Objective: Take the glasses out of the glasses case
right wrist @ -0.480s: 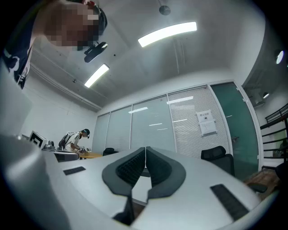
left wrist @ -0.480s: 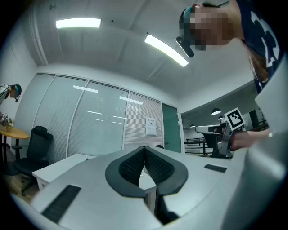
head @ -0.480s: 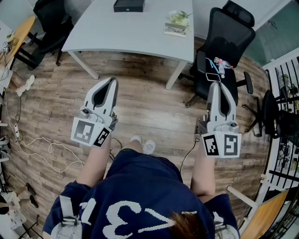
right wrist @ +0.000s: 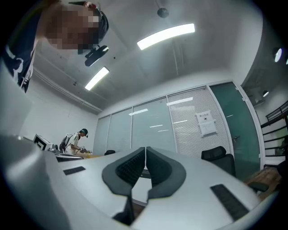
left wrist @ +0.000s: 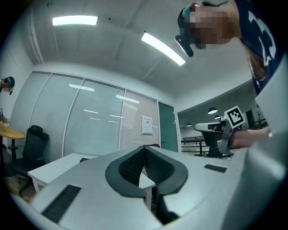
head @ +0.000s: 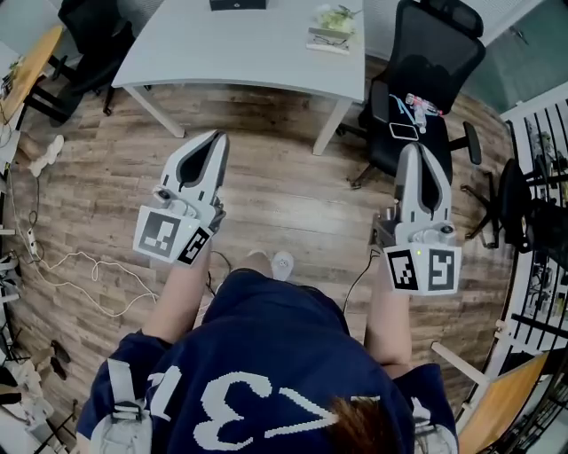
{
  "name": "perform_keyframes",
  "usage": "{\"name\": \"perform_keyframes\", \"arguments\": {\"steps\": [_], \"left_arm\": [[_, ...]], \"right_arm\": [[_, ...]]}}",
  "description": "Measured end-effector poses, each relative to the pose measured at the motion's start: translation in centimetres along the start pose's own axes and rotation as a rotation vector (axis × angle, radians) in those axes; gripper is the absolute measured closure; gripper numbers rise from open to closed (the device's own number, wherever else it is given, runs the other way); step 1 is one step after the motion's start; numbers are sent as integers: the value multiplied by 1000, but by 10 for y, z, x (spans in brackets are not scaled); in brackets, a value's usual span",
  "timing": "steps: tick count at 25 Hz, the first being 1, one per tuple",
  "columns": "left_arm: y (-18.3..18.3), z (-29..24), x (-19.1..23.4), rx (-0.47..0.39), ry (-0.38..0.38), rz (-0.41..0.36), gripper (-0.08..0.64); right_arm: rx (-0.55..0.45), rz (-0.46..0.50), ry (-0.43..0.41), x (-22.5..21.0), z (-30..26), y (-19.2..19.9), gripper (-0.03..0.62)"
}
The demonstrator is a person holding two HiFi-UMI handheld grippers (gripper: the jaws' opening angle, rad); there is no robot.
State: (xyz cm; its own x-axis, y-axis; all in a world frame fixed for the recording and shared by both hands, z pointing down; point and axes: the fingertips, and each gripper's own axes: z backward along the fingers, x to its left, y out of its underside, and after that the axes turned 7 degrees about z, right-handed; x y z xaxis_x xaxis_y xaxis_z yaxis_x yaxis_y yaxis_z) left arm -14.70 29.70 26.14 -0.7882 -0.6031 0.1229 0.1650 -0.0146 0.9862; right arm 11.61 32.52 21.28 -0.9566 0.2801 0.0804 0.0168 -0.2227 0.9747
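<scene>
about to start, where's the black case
Head view: the black case sits on the white table at the picture's top edge, ahead of the left gripper.

**White table + wood floor**

White table (head: pixel 257 53) stands at top of head view on slim white legs. On it: black case (head: pixel 237 4) at far edge, cut by frame top. Toward right end, well apart from case, a flat book-like item (head: pixel 330 37) w/ pale green-white stuff on top.

Wood-plank floor (head: pixel 275 186) runs under table. On floor: black office chair (head: pixel 422 84) just right of table, small items on seat; second black chair (head: pixel 84 40) by left end; white cable (head: pixel 84 279) looping at left, near a pale strip-like thing (head: pixel 44 155); person's feet (head: pixel 282 262) mid-floor.
</scene>
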Motion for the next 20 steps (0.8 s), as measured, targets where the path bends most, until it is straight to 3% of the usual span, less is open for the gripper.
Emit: {"name": "perform_keyframes", "arguments": {"steps": [10,20], "left_arm": [[10,-31,23,22,-28,14,543],[-1,-133,97,-17,0,16,543]], "right_arm": [[-6,-53,-46,-10,-37,15,563],[-15,-36,-39,-41,-150,28,563]]}}
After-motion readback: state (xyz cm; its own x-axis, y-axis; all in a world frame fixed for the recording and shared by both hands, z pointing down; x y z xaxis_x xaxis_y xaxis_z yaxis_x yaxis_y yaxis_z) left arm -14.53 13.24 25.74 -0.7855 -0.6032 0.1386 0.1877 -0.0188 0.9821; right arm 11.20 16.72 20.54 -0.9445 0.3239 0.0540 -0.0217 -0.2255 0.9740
